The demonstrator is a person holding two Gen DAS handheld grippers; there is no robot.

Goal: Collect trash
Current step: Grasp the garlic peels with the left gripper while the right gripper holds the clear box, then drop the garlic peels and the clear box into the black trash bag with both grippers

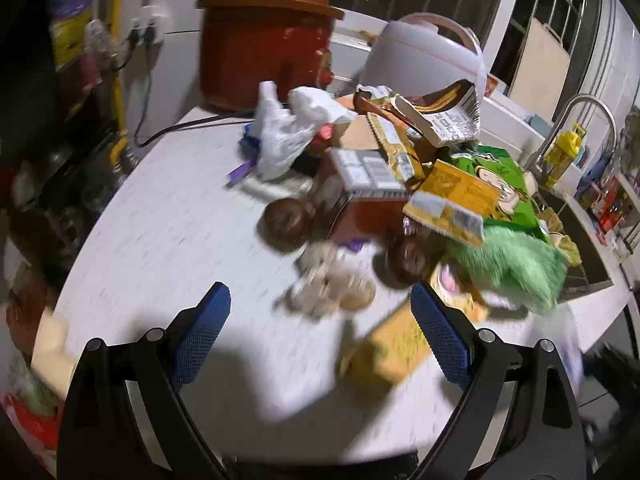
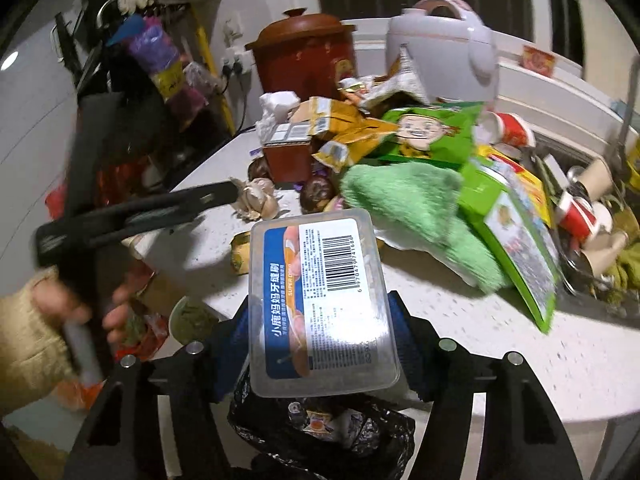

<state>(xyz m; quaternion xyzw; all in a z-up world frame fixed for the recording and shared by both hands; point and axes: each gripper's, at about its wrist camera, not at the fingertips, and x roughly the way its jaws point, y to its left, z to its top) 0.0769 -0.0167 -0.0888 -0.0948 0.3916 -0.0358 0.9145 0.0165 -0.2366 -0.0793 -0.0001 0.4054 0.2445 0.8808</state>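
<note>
Clamped in our right gripper, a clear plastic box hangs over our black bag; left gripper gapes wide, empty

Clear box — blue-orange label; green cloth.

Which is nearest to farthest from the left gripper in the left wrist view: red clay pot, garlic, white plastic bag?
From the left gripper, open and empty:
1. Garlic, just ahead between the fingers.
2. White plastic bag, mid-counter, slightly left.
3. Red clay pot, at the back by the wall.
</note>
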